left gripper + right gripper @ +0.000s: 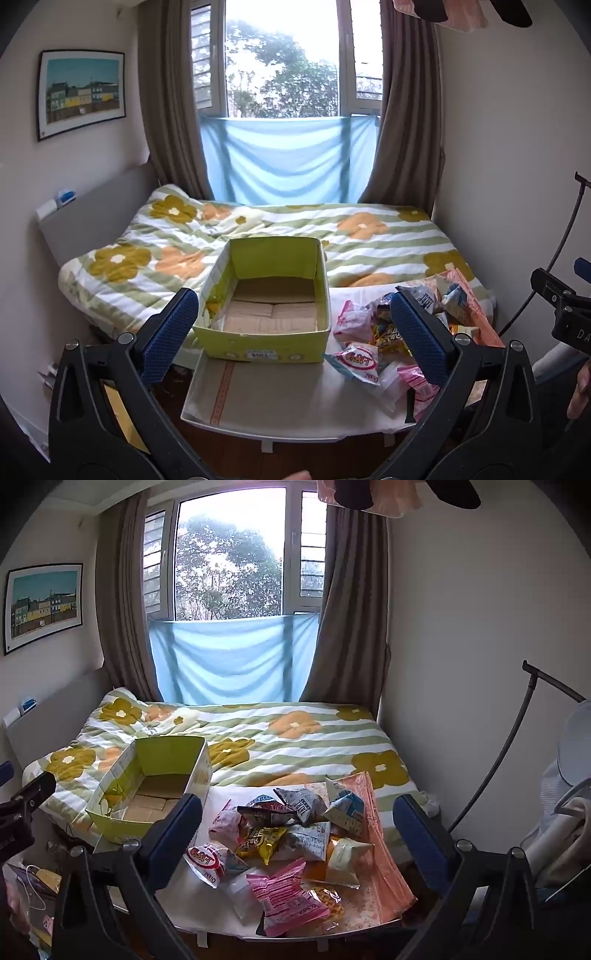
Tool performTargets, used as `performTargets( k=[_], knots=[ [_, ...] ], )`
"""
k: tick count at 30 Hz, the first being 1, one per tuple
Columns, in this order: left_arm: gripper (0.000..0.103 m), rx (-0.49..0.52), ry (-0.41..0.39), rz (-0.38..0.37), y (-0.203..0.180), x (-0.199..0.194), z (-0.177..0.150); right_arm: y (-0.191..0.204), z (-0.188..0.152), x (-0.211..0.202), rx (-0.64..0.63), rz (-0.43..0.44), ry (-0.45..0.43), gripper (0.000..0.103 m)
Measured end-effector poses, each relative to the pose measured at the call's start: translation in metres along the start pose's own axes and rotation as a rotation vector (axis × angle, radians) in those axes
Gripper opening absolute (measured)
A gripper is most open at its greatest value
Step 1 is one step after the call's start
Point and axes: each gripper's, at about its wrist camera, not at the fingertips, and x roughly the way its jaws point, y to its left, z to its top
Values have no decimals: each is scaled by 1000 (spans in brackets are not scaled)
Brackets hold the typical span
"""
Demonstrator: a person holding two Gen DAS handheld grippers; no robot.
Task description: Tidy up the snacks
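Observation:
An empty yellow-green cardboard box point(266, 295) point(147, 794) stands on the left half of a small white table point(280, 402) point(192, 904) at the foot of the bed. To its right lies a heap of snack packets point(373, 339) point(291, 834); a white-and-red packet point(207, 860) and a pink packet point(284, 897) lie nearest me. My left gripper point(295, 332) hovers open in front of the box, nothing between its blue pads. Over the heap my right gripper point(297, 830) stands wide open, holding nothing.
A bed with a flowered green-striped quilt point(332, 232) point(295, 738) fills the room behind the table, under a window with brown curtains. A pink sheet point(384, 856) lies under the packets' right side. A curved black lamp stand point(498, 760) is on the right; clutter point(33, 886) sits on the floor at left.

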Motion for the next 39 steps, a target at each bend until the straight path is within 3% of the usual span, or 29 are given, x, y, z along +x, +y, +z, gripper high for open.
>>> performTargets(
  k=[10, 39],
  knots=[
    [103, 20, -12, 21, -7, -1, 2, 6, -5, -2, -5, -5, 2, 103],
    [103, 19, 7, -26, -13, -11, 5, -1, -7, -6, 7, -21, 22, 103]
  ],
)
